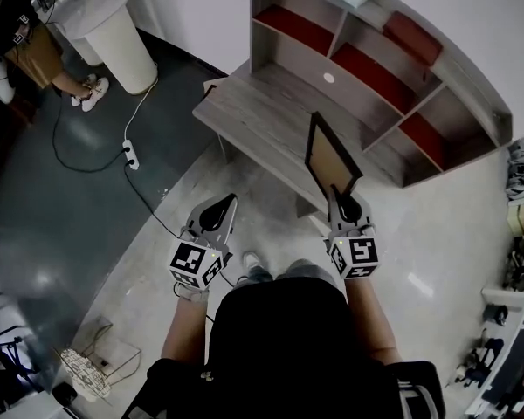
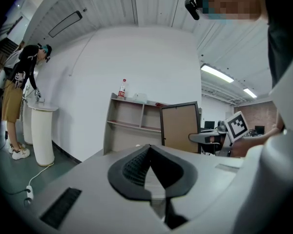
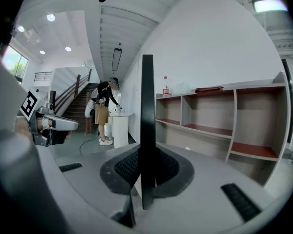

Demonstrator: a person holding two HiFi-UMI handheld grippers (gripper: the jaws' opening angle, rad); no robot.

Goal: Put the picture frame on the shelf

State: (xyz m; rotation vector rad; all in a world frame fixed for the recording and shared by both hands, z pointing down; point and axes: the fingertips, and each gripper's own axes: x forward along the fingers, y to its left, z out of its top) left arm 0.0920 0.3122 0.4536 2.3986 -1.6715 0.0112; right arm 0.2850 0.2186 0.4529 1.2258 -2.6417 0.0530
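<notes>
Frame held up in front of the shelf

My right gripper [image 1: 345,201] is clamped on the frame's [image 1: 332,157] lower edge, holding it upright in the air near the tabletop [image 1: 253,112], facing the shelf [image 1: 375,59]. My left gripper [image 1: 218,209] is closed on nothing, well apart from the frame.

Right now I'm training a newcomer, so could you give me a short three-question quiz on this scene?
1. True or false: the left gripper holds the picture frame.
2. Where does the bottle stand? A) on top of the shelf B) on the floor C) in the left gripper
3. What is the right gripper clamped on?
Key: 1 false; 2 A; 3 the picture frame, held by its edge.
</notes>
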